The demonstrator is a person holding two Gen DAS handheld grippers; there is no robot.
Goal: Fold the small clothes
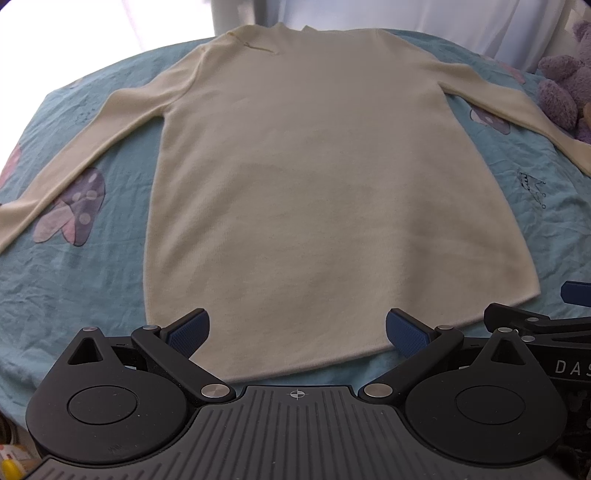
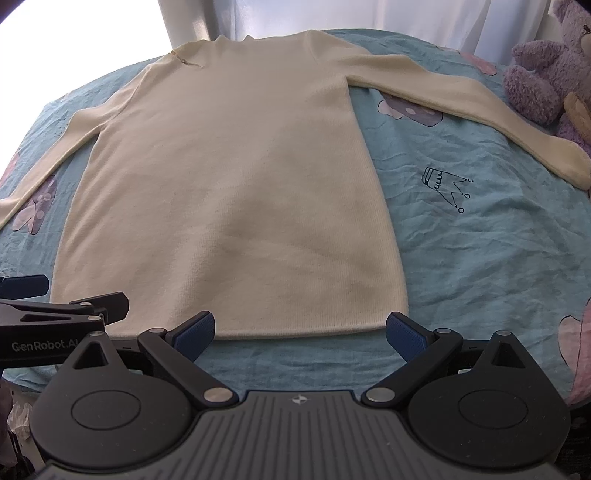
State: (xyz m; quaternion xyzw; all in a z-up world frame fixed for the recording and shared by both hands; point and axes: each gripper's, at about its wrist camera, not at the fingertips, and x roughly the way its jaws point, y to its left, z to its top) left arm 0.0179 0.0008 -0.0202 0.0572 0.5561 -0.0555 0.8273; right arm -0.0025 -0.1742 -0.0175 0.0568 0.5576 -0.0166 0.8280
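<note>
A cream long-sleeved sweater (image 1: pixel 314 184) lies flat on the blue bedsheet (image 1: pixel 74 277), neck away from me, both sleeves spread out to the sides. It also shows in the right wrist view (image 2: pixel 229 192). My left gripper (image 1: pixel 297 330) is open and empty, just above the hem, left of its middle. My right gripper (image 2: pixel 300 332) is open and empty, at the hem's right part, fingers just short of the edge. The right gripper's fingers show at the left wrist view's right edge (image 1: pixel 535 321); the left gripper's fingers show at the right wrist view's left edge (image 2: pixel 62 306).
A purple plush toy (image 2: pixel 546 81) sits at the far right by the right sleeve's cuff (image 2: pixel 569 162). The sheet (image 2: pixel 480 240) carries mushroom and crown prints. White curtains (image 2: pixel 332 14) hang behind the bed.
</note>
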